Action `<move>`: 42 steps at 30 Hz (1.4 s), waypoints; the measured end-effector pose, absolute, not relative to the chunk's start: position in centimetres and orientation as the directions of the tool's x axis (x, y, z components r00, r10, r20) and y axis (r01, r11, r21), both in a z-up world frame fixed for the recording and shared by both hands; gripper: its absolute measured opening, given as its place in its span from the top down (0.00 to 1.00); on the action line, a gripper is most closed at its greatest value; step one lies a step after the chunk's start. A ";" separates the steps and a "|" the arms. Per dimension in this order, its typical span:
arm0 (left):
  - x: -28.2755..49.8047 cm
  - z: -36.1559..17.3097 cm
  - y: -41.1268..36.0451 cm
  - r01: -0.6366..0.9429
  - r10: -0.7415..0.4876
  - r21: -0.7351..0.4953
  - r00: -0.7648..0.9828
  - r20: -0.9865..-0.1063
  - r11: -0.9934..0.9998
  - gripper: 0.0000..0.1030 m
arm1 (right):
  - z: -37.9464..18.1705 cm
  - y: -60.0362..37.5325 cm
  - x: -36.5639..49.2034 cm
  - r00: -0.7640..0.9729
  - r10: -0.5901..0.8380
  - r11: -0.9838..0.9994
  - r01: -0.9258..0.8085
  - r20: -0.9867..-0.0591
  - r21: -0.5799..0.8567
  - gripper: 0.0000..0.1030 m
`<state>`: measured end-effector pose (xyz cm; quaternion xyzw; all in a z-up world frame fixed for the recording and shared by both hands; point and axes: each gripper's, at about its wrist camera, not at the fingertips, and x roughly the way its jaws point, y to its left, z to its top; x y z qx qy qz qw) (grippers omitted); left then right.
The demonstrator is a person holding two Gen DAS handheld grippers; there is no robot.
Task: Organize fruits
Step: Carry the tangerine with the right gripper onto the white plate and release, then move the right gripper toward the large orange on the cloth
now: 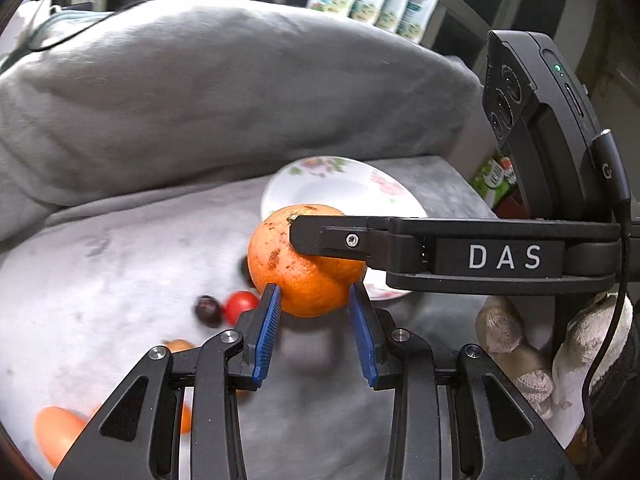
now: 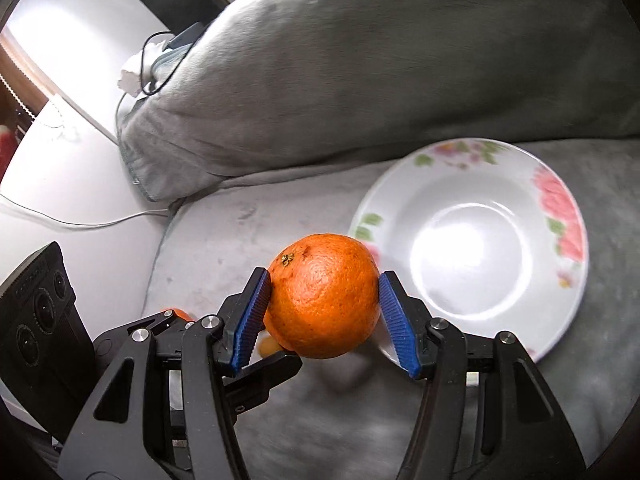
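Note:
An orange [image 2: 324,296] is gripped between the blue pads of my right gripper [image 2: 324,312], held above the grey cushion just left of a white floral plate [image 2: 560,316]. In the left wrist view the same orange [image 1: 306,264] sits between the pads of my left gripper [image 1: 316,332], and the right gripper's black finger [image 1: 332,240] crosses over it from the right. The left pads flank the orange's lower part; whether they press it is unclear. The plate [image 1: 344,188] lies behind the orange.
A dark plum [image 1: 208,311], a red fruit [image 1: 240,306] and orange fruits [image 1: 56,432] lie on the grey seat at lower left. A large grey pillow [image 1: 200,92] backs the seat. Cables [image 2: 80,222] lie on a white surface to the left.

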<state>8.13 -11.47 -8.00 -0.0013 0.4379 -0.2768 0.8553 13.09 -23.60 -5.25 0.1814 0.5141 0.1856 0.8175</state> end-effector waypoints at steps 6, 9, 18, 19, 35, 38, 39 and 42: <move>7.9 -7.8 -13.0 0.499 -0.494 -0.248 0.453 -0.742 0.830 0.68 | -5.1 -25.3 12.7 0.416 0.466 0.879 -0.119 -0.781 0.461 0.43; 7.2 -6.9 -13.1 0.511 -0.512 -0.253 0.468 -0.720 0.822 0.68 | -4.4 -25.9 12.3 0.450 0.457 0.883 -0.126 -0.767 0.452 0.43; 5.3 -4.9 -11.3 0.492 -0.490 -0.216 0.540 -0.684 0.844 0.68 | -1.1 -27.5 10.8 0.581 0.352 0.931 -0.138 -0.734 0.338 0.36; 5.0 -4.8 -10.9 0.481 -0.484 -0.215 0.551 -0.680 0.850 0.68 | -1.0 -27.7 10.6 0.585 0.347 0.933 -0.137 -0.733 0.332 0.36; 0.9 -2.9 -8.5 0.341 -0.314 -0.069 0.744 -0.590 0.937 0.28 | -0.4 -27.9 7.2 0.642 0.330 0.942 -0.183 -0.692 0.280 0.36; 0.3 -2.5 -8.0 0.310 -0.281 -0.049 0.771 -0.571 0.950 0.25 | -0.7 -27.9 6.8 0.633 0.369 0.927 -0.191 -0.680 0.324 0.36; 0.1 -2.5 -7.8 0.300 -0.270 -0.042 0.779 -0.566 0.953 0.25 | -0.7 -27.9 6.6 0.634 0.378 0.922 -0.191 -0.674 0.337 0.36; -0.4 -2.3 -7.1 0.284 -0.255 -0.035 0.792 -0.555 0.958 0.25 | -0.8 -27.6 6.4 0.638 0.390 0.916 -0.196 -0.664 0.350 0.36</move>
